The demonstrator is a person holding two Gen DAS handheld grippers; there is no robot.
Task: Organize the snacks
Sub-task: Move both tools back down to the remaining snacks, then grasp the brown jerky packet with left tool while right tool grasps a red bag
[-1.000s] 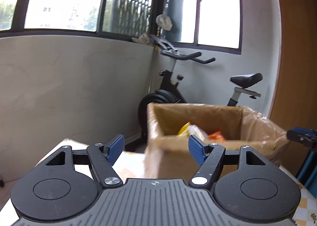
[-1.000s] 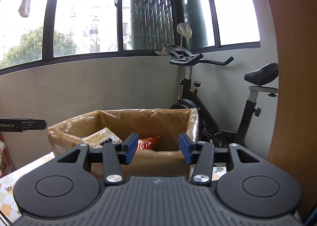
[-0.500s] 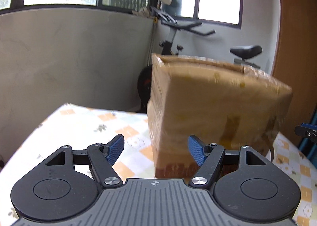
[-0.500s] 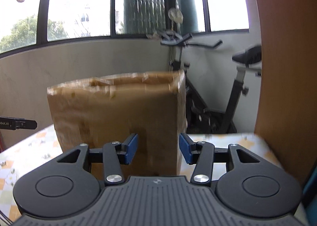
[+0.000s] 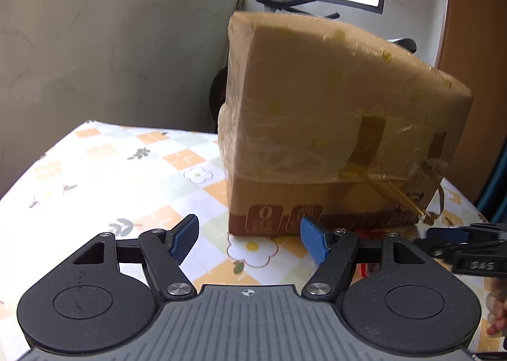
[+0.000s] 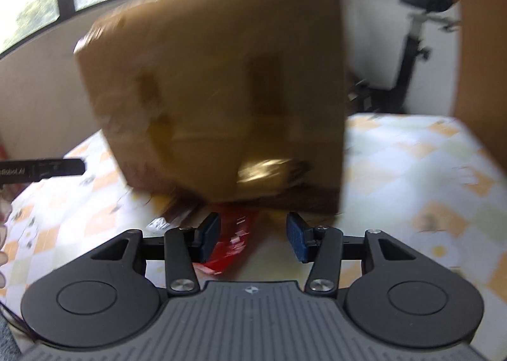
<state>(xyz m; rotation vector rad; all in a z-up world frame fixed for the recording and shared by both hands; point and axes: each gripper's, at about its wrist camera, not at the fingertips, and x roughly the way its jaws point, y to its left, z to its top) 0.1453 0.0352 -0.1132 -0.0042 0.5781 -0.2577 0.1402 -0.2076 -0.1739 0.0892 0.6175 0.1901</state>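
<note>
A tape-wrapped brown cardboard box [image 5: 317, 114] stands on the flower-patterned tablecloth [image 5: 111, 177], and only its side walls show, so its inside is hidden. My left gripper [image 5: 249, 239] is open just in front of the box's lower left corner, with nothing between its fingers. In the blurred right wrist view, the box [image 6: 221, 82] fills the middle. A red snack packet [image 6: 233, 234] lies on the cloth at its foot. My right gripper [image 6: 253, 236] hangs open low over that packet, apart from it. A sliver of the red packet [image 5: 364, 231] shows behind the left gripper's right finger.
The right gripper [image 5: 459, 247] enters the left wrist view at the right edge, and the left gripper [image 6: 41, 167] shows at the left of the right wrist view. An exercise bike [image 6: 421, 28] stands behind the table. A wooden panel [image 6: 481, 60] rises at the right. A crumpled clear wrapper [image 6: 158, 223] lies near the box.
Both grippers have sunk and tipped down, from looking into the box's open top to facing its side near the table. The snacks inside went out of sight and the red packet came into view.
</note>
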